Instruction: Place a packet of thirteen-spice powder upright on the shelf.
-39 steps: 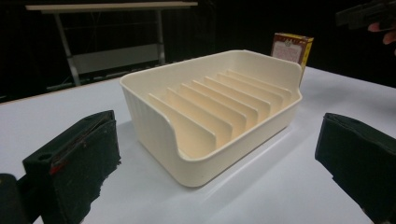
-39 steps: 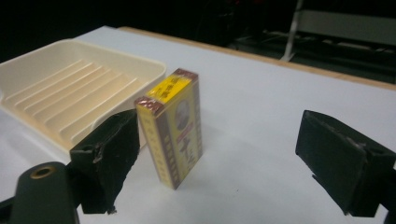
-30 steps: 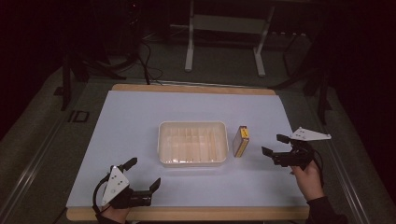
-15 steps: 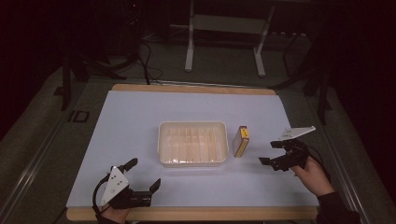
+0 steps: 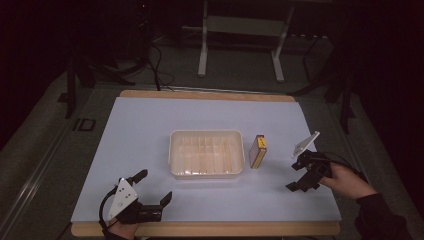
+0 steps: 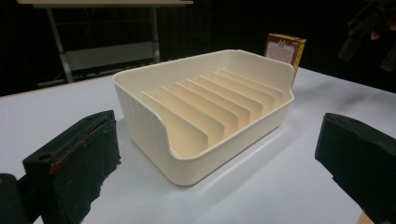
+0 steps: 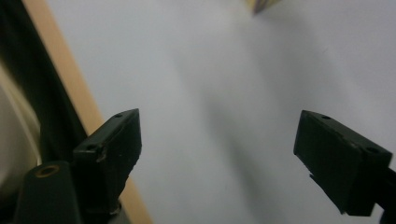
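Surface (image 5: pixel 150 130): a pale sheet over a wooden top, whose edge shows along the near and far sides.

Rack (image 5: pixel 206 153): a cream plastic tray with upright dividers, seated at the middle of the surface, long side parallel to the near edge. In the left gripper view the rack (image 6: pixel 205 112) sits straight ahead, dividers running away from the camera, with nothing in the slots.

Left tongs (image 5: pixel 154 187): near the near-left corner, lying low over the surface and pointed toward the rack. Jaws stand wide apart with nothing between them; confirmed in the left gripper view, left tongs (image 6: pixel 219 154). Well apart from the rack.

Right tongs (image 5: pixel 300 175): near the right edge, tilted, hand (image 5: pixel 345 180) behind them. Jaws apart and empty; they have just been closing a little, with only bare surface between them. In the right gripper view the right tongs (image 7: pixel 217 154) look across the pale sheet, the wooden edge running along one side.

Box (image 5: pixel 258 151): small, brown and yellow, just beside the rack's right end, not clearly touching it. It lies between the rack and the right tongs, nearer the rack. In the left gripper view the box (image 6: pixel 285 49) shows behind the rack's far corner.
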`<state>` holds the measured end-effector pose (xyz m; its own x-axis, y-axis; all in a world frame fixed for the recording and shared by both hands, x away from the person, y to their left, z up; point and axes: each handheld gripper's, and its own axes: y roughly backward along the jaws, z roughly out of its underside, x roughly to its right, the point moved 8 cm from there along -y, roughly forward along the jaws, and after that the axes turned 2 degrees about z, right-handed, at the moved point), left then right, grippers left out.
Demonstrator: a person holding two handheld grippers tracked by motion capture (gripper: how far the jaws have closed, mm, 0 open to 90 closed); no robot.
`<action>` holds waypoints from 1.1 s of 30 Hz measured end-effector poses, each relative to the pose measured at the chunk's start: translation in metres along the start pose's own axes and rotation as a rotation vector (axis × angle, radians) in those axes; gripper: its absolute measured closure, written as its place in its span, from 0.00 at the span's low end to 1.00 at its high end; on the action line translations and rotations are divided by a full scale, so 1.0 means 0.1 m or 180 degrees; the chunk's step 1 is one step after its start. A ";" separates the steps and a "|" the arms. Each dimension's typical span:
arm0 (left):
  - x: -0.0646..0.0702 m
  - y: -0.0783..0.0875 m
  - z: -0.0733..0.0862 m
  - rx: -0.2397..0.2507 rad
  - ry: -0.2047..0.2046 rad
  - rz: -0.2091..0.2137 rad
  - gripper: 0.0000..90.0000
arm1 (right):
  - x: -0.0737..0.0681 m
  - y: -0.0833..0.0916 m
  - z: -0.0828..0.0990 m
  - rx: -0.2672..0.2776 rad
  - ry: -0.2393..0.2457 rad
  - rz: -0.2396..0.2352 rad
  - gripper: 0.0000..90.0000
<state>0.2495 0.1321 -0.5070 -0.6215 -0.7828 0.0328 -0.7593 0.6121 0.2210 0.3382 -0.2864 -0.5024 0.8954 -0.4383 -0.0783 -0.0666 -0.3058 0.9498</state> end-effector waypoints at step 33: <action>0.02 0.01 0.00 -0.0006 -0.0011 0.0020 0.00 | -0.35 -0.07 -0.12 -0.1108 0.0984 -0.0459 0.18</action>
<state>0.2479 0.1312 -0.5068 -0.6268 -0.7786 0.0308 -0.7551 0.6167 0.2226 0.3131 -0.2586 -0.5026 0.9770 -0.1245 -0.1731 0.1718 -0.0209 0.9849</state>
